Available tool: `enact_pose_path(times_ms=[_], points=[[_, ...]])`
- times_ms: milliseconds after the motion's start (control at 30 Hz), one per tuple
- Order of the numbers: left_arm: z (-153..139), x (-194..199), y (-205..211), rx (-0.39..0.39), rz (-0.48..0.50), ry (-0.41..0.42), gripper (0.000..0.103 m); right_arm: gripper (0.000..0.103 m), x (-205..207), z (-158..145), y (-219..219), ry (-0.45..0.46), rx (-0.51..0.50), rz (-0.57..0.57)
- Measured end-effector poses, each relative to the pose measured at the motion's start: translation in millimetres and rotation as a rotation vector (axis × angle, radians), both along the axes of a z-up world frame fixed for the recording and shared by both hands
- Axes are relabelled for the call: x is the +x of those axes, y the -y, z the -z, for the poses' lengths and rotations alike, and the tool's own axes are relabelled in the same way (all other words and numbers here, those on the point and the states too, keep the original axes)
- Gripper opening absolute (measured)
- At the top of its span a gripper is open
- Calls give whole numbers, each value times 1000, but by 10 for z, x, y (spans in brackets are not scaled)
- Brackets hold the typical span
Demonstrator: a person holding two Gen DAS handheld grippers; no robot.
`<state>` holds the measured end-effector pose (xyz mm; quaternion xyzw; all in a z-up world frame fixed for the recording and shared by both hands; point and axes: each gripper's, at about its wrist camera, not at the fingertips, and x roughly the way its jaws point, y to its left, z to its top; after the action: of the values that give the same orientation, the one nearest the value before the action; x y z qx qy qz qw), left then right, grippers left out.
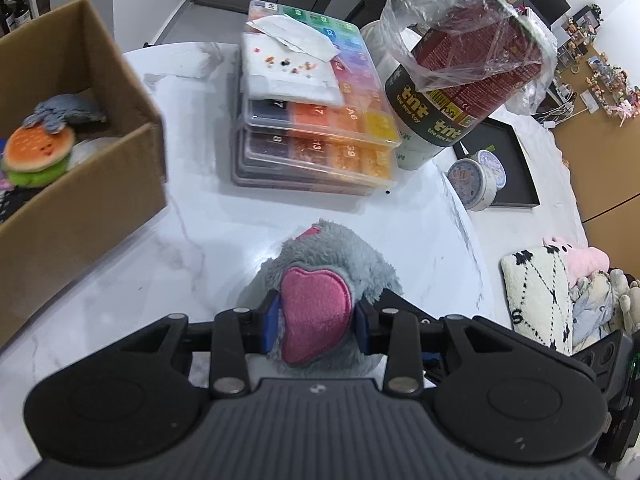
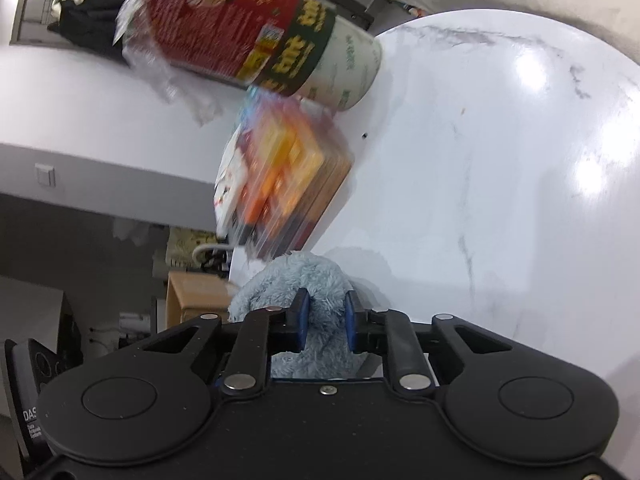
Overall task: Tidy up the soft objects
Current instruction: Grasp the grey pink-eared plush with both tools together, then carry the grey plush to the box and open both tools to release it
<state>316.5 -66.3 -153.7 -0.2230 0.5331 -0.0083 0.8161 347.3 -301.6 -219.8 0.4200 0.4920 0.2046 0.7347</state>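
A grey plush toy (image 1: pixel 332 256) with a pink patch sits between the blue pads of my left gripper (image 1: pixel 316 316), which is shut on it just above the white marble table (image 1: pixel 200 248). My right gripper (image 2: pixel 325 320) is shut on a light blue-grey plush (image 2: pixel 304 280); whether it is the same toy I cannot tell. An open cardboard box (image 1: pixel 92 184) at the left holds a burger plush (image 1: pixel 38 154) and a grey plush (image 1: pixel 64 110).
A stack of bead organiser cases (image 1: pixel 320 128) stands mid-table, also blurred in the right wrist view (image 2: pixel 284 168). A red "tnt" canister in a plastic bag (image 1: pixel 460 76) and tape rolls (image 1: pixel 476 178) are at the right. More plush toys (image 1: pixel 576 280) lie beyond the table edge.
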Motion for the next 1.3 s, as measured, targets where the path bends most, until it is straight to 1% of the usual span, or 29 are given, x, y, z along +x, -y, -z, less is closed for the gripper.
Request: enact_pose_path(times_ms=[200,867,1100,1300], points=[[-180,-165,-108,-7,4,27,36,18,-158,-273,-147,24,-45,-23],[-829,-624,-485,-61,11,131,36,18,-548,-1076,-536,126,-124,-37],[-998,-790,-674,-60,-5,166,36,18,-631,-1251,-756,155,-133,-56],[-1137,-892,-919,-54,-33,190,36,18,-633,-1365,-1014,182,-129,-85]])
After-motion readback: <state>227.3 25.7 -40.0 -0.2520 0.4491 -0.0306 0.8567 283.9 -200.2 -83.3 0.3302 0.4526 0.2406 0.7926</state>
